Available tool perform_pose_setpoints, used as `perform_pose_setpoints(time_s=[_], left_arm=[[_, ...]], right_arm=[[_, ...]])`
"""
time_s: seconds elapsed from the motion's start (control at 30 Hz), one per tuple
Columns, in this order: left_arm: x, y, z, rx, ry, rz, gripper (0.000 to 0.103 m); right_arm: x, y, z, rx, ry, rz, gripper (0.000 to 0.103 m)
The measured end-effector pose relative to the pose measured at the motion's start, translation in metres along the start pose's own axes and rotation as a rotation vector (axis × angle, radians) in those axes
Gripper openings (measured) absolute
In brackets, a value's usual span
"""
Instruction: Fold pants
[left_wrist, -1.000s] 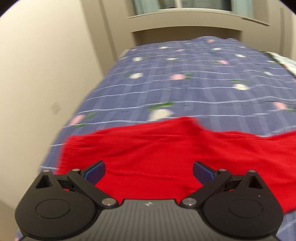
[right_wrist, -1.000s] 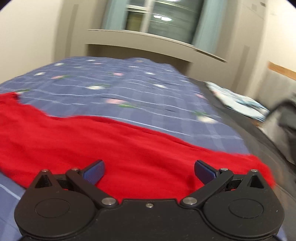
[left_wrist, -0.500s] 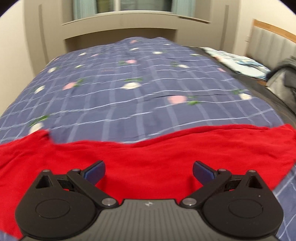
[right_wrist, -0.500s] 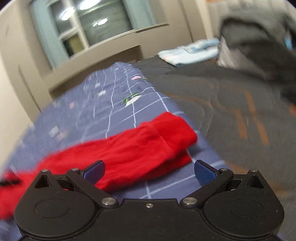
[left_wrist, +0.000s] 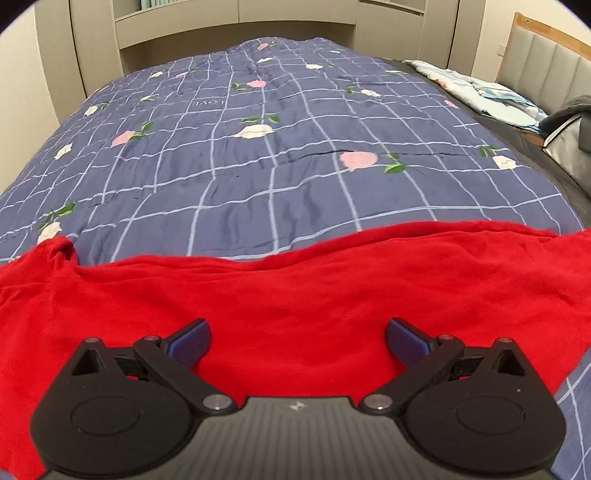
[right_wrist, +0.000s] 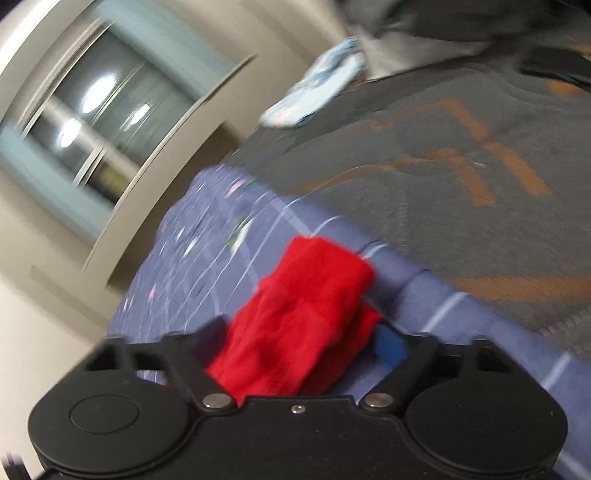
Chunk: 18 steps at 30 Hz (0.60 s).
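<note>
Closing right tool (right_wrist: 295, 347) straddles soft, bunched red pants (right_wrist: 303, 314).

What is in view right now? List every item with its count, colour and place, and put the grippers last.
pants: one, red, spread across the near part of the bed
quilt: one, blue with white grid and flowers, covering the bed
blanket: one, grey with orange lines, beside the quilt
cloth: one, light blue, far right on the bed
window: one, blurred, behind the bed
left gripper: one, black, blue pads, open over the pants
right gripper: one, black, has just been closing, pants end between its jaws
</note>
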<state>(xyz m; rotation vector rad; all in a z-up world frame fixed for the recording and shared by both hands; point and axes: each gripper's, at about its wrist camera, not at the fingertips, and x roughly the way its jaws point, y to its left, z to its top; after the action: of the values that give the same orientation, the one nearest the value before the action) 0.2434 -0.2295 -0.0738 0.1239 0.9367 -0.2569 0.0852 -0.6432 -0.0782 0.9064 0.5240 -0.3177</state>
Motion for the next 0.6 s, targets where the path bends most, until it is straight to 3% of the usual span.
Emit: perform_pose_setpoints(time_s=[0.1,0.23,0.6], left_arm=[[-0.004,0.003,0.001,-0.005,0.013,0.022,0.103],[-0.011,0.004,0.004,-0.016,0.035,0.057,0.103],[-0.031,-0.003,0.013,-0.010,0.023,0.061,0.103]], right_arm=[[-0.002,-0.013,0.003,0.134,-0.026,-0.036,0.039],[0.000,-0.014,0.007,0.165,-0.028,-0.062,0.023],[-0.011,0.011,0.011,0.048,-0.061,-0.070,0.016]])
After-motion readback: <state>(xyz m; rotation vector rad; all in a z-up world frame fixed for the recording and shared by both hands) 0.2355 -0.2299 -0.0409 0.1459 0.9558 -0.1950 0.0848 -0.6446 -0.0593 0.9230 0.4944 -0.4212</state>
